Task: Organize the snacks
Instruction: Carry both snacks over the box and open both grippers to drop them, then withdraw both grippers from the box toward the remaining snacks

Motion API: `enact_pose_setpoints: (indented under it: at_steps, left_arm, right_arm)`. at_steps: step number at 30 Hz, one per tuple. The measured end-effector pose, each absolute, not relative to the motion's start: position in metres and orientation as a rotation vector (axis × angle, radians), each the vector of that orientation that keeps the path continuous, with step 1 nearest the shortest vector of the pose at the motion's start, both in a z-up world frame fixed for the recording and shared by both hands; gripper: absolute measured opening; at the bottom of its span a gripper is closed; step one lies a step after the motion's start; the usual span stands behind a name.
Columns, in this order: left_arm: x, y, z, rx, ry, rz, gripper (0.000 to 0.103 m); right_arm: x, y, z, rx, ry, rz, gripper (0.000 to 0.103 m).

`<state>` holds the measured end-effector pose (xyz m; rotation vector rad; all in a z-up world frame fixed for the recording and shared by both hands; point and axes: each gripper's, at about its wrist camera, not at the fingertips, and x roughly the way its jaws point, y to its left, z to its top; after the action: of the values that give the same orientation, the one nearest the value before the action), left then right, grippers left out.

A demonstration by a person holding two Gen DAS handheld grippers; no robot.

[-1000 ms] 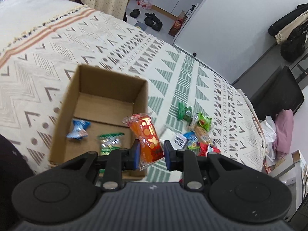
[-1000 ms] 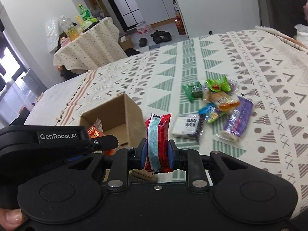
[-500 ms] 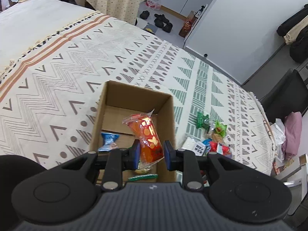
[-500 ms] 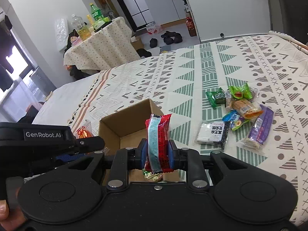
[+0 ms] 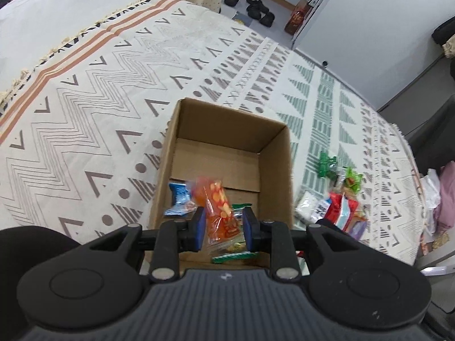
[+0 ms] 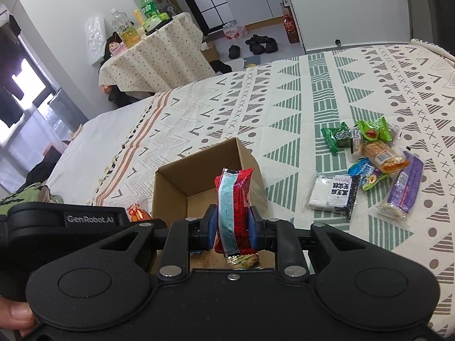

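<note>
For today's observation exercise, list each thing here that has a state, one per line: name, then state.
left hand-held gripper: open, orange snack packet loose between its pads
right hand-held gripper: shut on red snack packet
cardboard box: open-topped, partly filled
blue snack packet: lying in the box
snack pile: unsorted on the blanket

Both grippers, left gripper (image 5: 222, 225) and right gripper (image 6: 231, 227), are matte black plastic with blue finger pads (image 5: 199, 224), silver screws and round housings; "GenRobot.AI" is printed in white.
</note>
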<state>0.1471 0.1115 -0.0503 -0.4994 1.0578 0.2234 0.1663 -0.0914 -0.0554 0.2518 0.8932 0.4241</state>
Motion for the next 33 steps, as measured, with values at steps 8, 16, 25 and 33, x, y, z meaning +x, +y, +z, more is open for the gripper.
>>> enact_pose_setpoints:
  at_steps: [8,16,25,33]
  left_arm:
    - [0.151,0.126,-0.053,-0.510,1.082,0.271,0.038]
    - [0.150,0.138,-0.043,-0.520,1.048,0.324,0.071]
    - [0.146,0.128,-0.039,-0.512,1.056,0.339,0.087]
    - [0.138,0.101,-0.030,-0.477,1.020,0.317,0.103]
  right_arm:
    - [0.176,-0.076,-0.064,0.246,0.928,0.448,0.022]
    - [0.182,-0.060,-0.068,0.274,0.965,0.498,0.033]
    - [0.179,-0.079,-0.060,0.276,0.933,0.463,0.049]
    - [0.168,-0.111,-0.054,0.278,0.900,0.417,0.068]
